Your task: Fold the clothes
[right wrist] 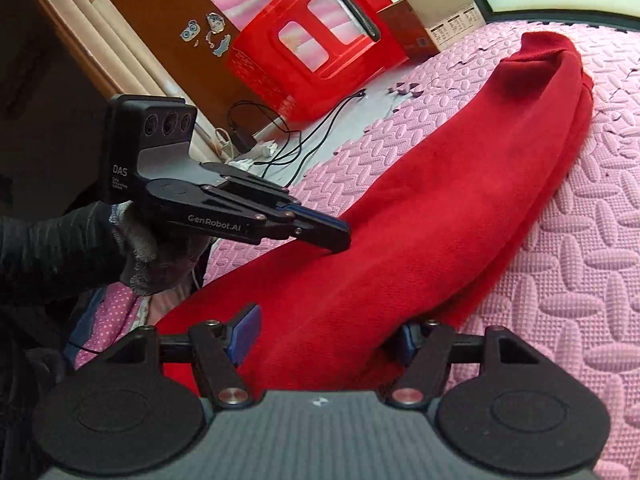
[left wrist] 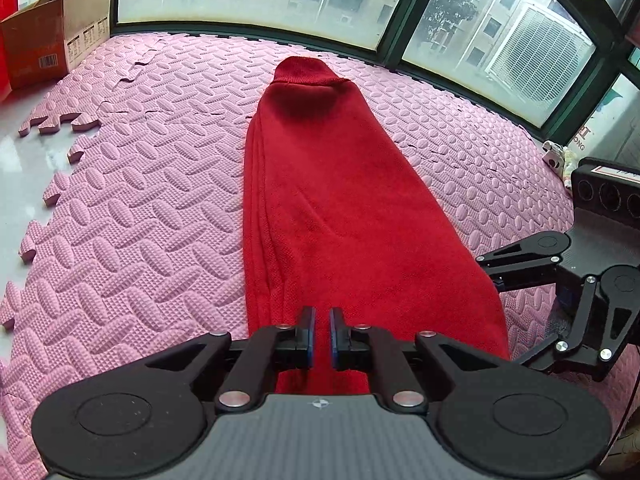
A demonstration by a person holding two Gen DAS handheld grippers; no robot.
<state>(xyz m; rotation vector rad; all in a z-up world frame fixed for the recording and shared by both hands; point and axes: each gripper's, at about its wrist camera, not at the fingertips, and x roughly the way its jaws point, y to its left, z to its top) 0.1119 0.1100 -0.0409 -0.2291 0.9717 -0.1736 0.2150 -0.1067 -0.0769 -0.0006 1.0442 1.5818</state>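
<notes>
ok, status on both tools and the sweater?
Left tool shut over the hem, grip unclear. Right tool open, straddling red sweater. Sweater folded lengthwise on mat.

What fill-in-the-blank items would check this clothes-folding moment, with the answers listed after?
1. The sweater lying folded lengthwise is coloured ____.
2. It lies on a foam mat coloured ____.
3. The gripper with its jaws nearly together is the ____ gripper.
4. The right gripper has its jaws ____, with sweater fabric between them.

Missing words: red; pink; left; open
</notes>
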